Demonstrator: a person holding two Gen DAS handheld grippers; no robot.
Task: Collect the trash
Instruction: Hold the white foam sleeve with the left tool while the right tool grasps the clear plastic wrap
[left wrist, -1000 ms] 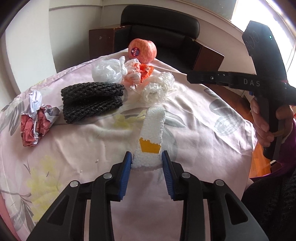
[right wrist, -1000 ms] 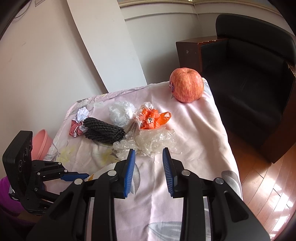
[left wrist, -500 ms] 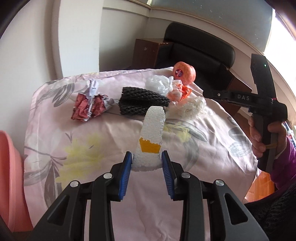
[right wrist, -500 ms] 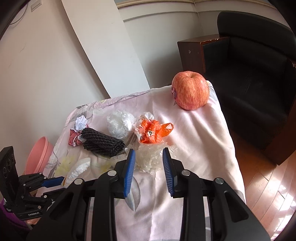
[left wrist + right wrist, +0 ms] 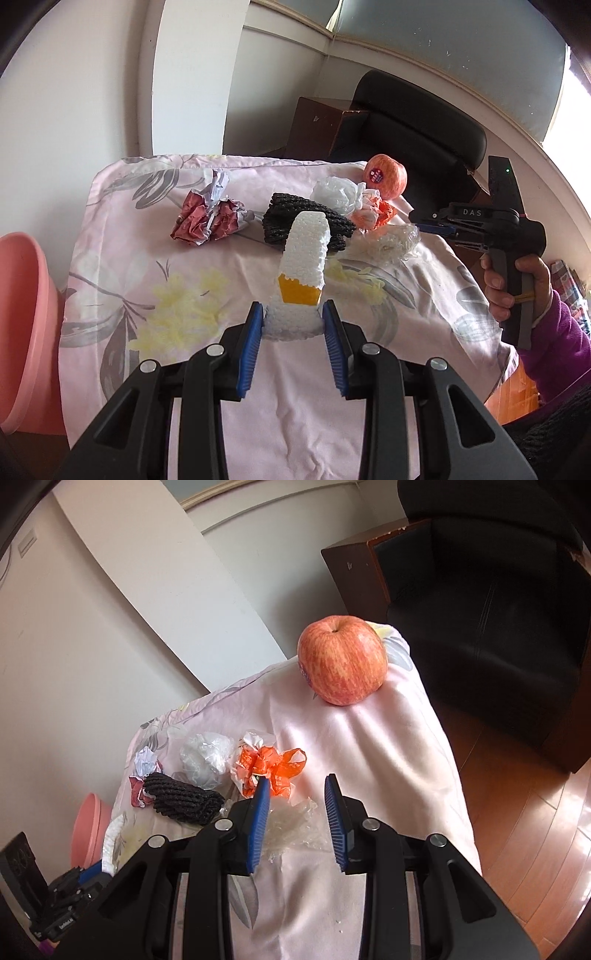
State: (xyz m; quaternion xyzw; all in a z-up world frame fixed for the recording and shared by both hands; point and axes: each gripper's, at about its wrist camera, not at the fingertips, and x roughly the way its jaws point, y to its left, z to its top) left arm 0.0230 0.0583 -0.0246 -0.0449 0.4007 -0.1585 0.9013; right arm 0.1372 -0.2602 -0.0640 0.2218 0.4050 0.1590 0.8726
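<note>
My left gripper (image 5: 293, 314) is shut on a white foam fruit net (image 5: 303, 273) with a yellow label, held above the table; the net also shows in the right wrist view (image 5: 110, 842). My right gripper (image 5: 297, 786) is open and empty, just above a clear crumpled plastic wrap (image 5: 295, 827), with an orange wrapper (image 5: 273, 764) past its left finger. On the pink floral cloth (image 5: 147, 288) lie a red and silver foil wrapper (image 5: 210, 218), a black foam net (image 5: 291, 221), a white plastic bag (image 5: 336, 194) and the clear wrap (image 5: 391, 242).
A red apple (image 5: 341, 659) sits at the table's far corner. A pink bin (image 5: 22, 332) stands at the table's left side. A black armchair (image 5: 498, 609) and wooden floor (image 5: 535, 830) lie beyond the right edge. White walls stand behind the table.
My left gripper has pulled back and swung left with the foam net, bringing the pink bin into view. My right gripper has moved forward over the clear wrap toward the orange wrapper.
</note>
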